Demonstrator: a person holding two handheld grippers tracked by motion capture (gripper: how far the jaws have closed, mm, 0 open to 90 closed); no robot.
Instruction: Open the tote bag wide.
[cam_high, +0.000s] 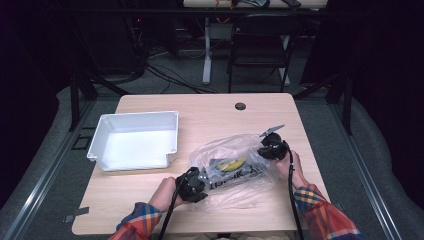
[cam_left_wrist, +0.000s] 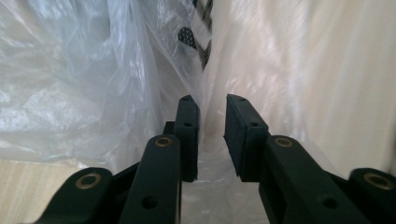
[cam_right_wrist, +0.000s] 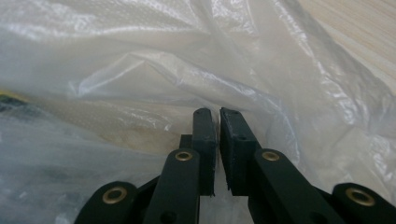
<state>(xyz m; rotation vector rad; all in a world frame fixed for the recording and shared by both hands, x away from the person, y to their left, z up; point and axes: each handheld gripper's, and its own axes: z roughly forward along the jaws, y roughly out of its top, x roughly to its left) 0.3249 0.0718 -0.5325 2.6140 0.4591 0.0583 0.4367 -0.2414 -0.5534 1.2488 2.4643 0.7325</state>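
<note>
Bag: clear plastic bag (cam_high: 235, 167) lies on the table (cam_high: 210, 107), right of the white tray (cam_high: 134, 140); both grippers are at it, one at each end
Contents: dark packet with pale lettering and a yellow patch (cam_high: 231, 164) shows through the film; what it is, cannot tell
Long axis: bag runs slantwise, from the near left end to the far right end; the two grippers sit on that line, facing each other across it
Left gripper: left gripper (cam_left_wrist: 211, 135) at the near left end; jaws a little apart, a clear gap between the pads; film lies in the gap and ahead of the tips, but the pads do not look pressed on it; no earlier view to compare
Right gripper: right gripper (cam_right_wrist: 218, 140) at the far right end; jaws almost together, a thin slit between them; a fold of film rises just ahead of the tips; whether any is pinched in the slit, cannot tell
Bag from left jaws: straight ahead and to both sides, film billowing up on the left of the jaws
Bag from right jaws: ahead and around, table wood showing beyond at the upper right
Nearer hand: neither; each is at its own end
Judgement: coming move likely turns on the left jaws closing on film before any pull along the axis
</note>
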